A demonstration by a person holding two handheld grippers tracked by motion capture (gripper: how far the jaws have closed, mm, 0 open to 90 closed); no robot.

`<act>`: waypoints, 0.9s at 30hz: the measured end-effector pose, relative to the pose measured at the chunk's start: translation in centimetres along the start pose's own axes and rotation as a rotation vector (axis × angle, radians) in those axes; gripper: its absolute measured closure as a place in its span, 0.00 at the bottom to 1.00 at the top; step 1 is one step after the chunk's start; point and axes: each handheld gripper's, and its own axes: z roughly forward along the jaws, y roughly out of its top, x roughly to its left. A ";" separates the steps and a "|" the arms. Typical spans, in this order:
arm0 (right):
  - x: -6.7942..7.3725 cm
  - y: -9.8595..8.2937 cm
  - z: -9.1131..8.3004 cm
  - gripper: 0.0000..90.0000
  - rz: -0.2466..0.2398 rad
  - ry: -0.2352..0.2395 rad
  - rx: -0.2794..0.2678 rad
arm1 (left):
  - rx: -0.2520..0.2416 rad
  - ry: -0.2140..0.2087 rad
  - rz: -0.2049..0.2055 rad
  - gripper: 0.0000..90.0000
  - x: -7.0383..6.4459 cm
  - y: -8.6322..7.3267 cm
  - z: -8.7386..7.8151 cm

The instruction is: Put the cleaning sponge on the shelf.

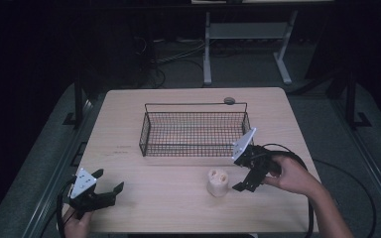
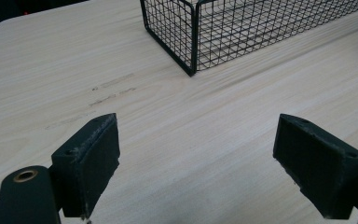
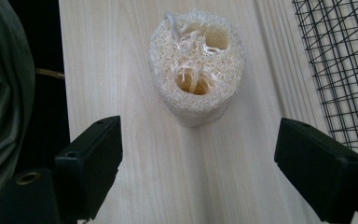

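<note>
Right hand-held gripper agape before loofah

The loofah is showing a pale cream, almost off-white, with a fibrous, netted texture and two darker, yellowish holes in its top (clearest in the right gripper view). The surface is showing light beige wood with fine straight grain and a few faint grey scuff marks. The wire basket is appearing black, its mesh making a small square grid. The right tongs and the left tongs are looking matte black, each carrying a light grey three-cornered plate. A small brass-coloured ring is glinting on the left tongs' body.
</note>
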 end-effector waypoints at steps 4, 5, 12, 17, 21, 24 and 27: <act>-0.1 0.4 0.2 0.16 -0.005 0.005 0.004 | 0.000 0.000 0.002 0.15 0.0 0.0 0.0; -0.1 0.4 0.3 0.16 -0.006 0.007 0.004 | -0.002 0.000 0.001 0.15 0.0 0.0 0.0; -0.2 1.2 1.0 0.16 -0.019 0.014 0.009 | 0.002 -0.002 0.004 0.15 0.0 0.0 0.0; -0.1 1.8 1.4 0.16 -0.026 0.020 0.017 | -0.002 0.001 0.001 0.15 0.0 0.0 -0.1; 0.0 2.3 1.6 0.16 -0.038 0.023 0.027 | -0.004 0.003 0.001 0.15 0.1 0.0 -0.1; 0.0 2.6 1.8 0.16 -0.043 0.030 0.026 | -0.004 0.003 0.002 0.15 0.0 0.0 -0.1; -0.1 2.7 2.1 0.16 -0.044 0.032 0.037 | -0.004 0.001 0.001 0.15 0.0 0.0 -0.1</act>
